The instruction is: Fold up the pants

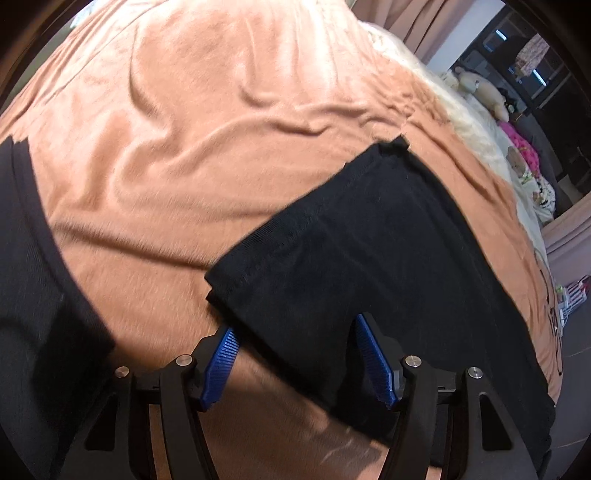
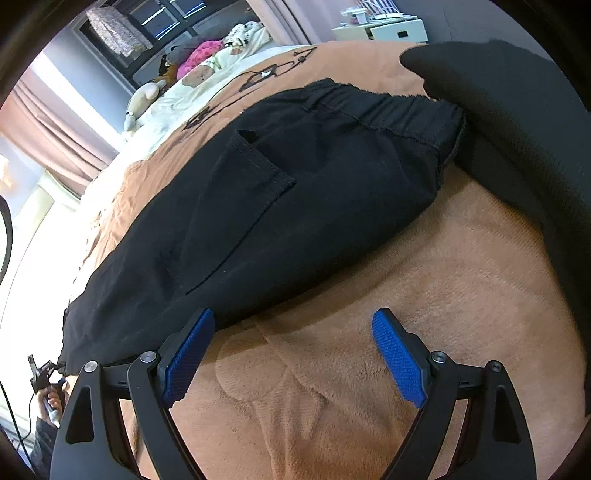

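Black pants (image 1: 388, 258) lie flat on a peach-brown fleece blanket (image 1: 184, 147) that covers a bed. In the left wrist view a hemmed leg end points toward me, and its edge runs between the blue pads of my left gripper (image 1: 295, 326). The jaws stand apart and do not pinch the cloth. In the right wrist view the pants (image 2: 277, 203) show the elastic waistband (image 2: 388, 107) at the upper right and a back pocket (image 2: 258, 162). My right gripper (image 2: 293, 314) hangs wide open over bare blanket just below the pants' edge, with nothing between its fingers.
A person's dark clothing fills the left edge (image 1: 33, 277) and the upper right (image 2: 517, 129). Stuffed toys (image 2: 147, 96) and a cream sheet (image 1: 476, 125) lie at the head of the bed. A white cabinet (image 2: 384, 29), curtains (image 2: 48, 110) and dark shelves stand beyond.
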`<state>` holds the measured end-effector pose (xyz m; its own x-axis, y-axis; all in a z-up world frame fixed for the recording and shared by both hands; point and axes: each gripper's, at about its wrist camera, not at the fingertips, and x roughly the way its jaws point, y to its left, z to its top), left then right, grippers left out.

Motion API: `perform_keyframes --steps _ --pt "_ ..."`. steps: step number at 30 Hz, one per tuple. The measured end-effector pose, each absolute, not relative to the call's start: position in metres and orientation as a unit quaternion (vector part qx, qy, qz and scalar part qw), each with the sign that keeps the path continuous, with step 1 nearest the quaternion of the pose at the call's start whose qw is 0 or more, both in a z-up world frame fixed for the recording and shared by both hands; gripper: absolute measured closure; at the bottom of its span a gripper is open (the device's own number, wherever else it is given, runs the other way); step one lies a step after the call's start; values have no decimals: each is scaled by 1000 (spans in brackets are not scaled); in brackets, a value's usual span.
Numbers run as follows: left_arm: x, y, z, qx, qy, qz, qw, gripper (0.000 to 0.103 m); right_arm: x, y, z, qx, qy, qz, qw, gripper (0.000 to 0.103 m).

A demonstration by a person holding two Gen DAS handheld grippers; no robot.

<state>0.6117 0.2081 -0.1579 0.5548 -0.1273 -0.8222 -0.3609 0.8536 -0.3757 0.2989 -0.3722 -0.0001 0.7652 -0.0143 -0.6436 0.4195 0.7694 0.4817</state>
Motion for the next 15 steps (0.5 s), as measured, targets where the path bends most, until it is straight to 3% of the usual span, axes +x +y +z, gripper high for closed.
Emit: perform_keyframes --steps 2,5,15 --pt "609 208 -145 -267 436 55 858 45 301 -373 2 314 315 -129 886 16" --pt "600 209 -127 -278 399 30 873 45 297 -373 8 323 297 -128 890 16" --pt "590 201 -152 -286 451 38 844 45 286 -380 0 345 277 -139 886 16"
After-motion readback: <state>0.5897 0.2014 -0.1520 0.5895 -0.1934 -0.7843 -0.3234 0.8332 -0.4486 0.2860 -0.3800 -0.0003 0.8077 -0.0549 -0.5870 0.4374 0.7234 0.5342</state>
